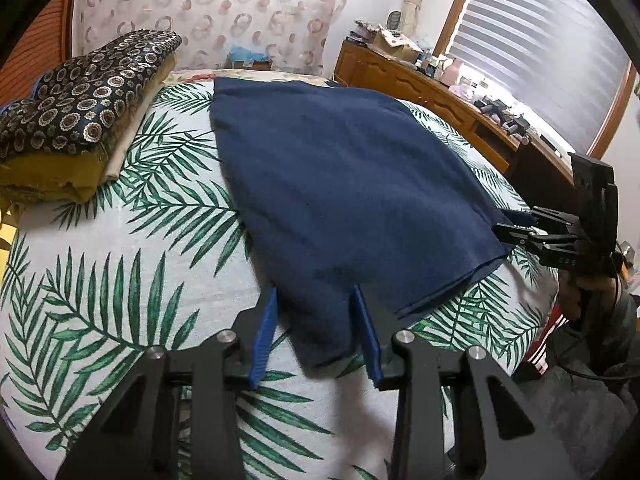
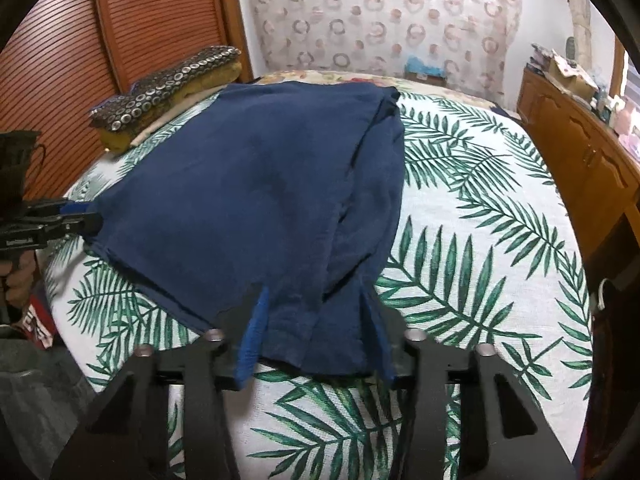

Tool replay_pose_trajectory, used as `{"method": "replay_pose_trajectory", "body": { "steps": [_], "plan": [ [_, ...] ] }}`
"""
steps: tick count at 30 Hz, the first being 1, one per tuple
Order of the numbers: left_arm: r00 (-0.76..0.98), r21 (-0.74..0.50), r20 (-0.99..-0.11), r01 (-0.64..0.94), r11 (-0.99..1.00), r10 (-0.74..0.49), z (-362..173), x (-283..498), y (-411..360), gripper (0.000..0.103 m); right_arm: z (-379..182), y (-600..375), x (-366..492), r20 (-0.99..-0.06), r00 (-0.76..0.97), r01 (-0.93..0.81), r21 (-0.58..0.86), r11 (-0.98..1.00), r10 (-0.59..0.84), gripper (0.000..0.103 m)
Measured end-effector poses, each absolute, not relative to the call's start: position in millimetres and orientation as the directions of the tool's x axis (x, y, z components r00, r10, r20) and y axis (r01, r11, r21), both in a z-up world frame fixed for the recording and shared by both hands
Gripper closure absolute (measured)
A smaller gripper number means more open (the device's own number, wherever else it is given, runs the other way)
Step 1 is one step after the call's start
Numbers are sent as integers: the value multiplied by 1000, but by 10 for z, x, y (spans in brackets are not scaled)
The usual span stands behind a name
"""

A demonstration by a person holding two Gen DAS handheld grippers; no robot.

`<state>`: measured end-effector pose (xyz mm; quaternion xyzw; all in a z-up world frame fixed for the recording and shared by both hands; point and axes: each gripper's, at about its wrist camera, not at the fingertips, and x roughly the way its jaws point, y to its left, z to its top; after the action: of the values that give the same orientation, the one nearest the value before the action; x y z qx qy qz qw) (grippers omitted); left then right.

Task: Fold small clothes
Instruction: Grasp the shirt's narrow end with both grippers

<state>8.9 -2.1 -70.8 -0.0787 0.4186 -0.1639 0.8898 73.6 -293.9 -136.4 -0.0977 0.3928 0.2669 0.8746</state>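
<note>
Here, both grippers (image 1: 314, 292) (image 2: 314, 292) low, spread, straddling navy garment (image 1: 340, 184) corners

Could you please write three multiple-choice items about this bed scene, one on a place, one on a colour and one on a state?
1. Where is the folded patterned pile?
A. at the far left of the bed
B. on the dresser
C. on the garment

2. What colour is the garment?
A. red
B. navy blue
C. yellow

3. How do the left tool and right tool stand?
A. both shut on nothing
B. both far from the cloth
C. both open astride the near edge

Key: 1 A, it lies beside the garment on the leaf-print cover; 2 B, in both views; 3 C, cloth between spread fingers.
</note>
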Motion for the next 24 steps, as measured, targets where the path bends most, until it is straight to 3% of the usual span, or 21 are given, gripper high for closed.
{"method": "replay_pose_trajectory", "body": {
  "steps": [5, 9, 19, 24],
  "plan": [
    [595, -326, -698, 233, 916, -399, -721, 93, -3, 67, -1353, -2943, 767, -727, 535, -558, 77, 826, 430, 93],
    [608, -362, -667, 239, 901, -430, -673, 114, 34, 93, -1282, -2986, 790, -697, 535, -565, 127, 815, 479, 96],
    [699, -366, -553, 285, 886, -453, -187, 187, 60, 98, -880, -3029, 895, -587, 584, -573, 192, 797, 561, 97],
    [733, -386, -496, 293, 875, -465, 40, 582, 154, 99, -589, -2977, 1200, -557, 600, -577, 196, 792, 575, 97]
  ]
}}
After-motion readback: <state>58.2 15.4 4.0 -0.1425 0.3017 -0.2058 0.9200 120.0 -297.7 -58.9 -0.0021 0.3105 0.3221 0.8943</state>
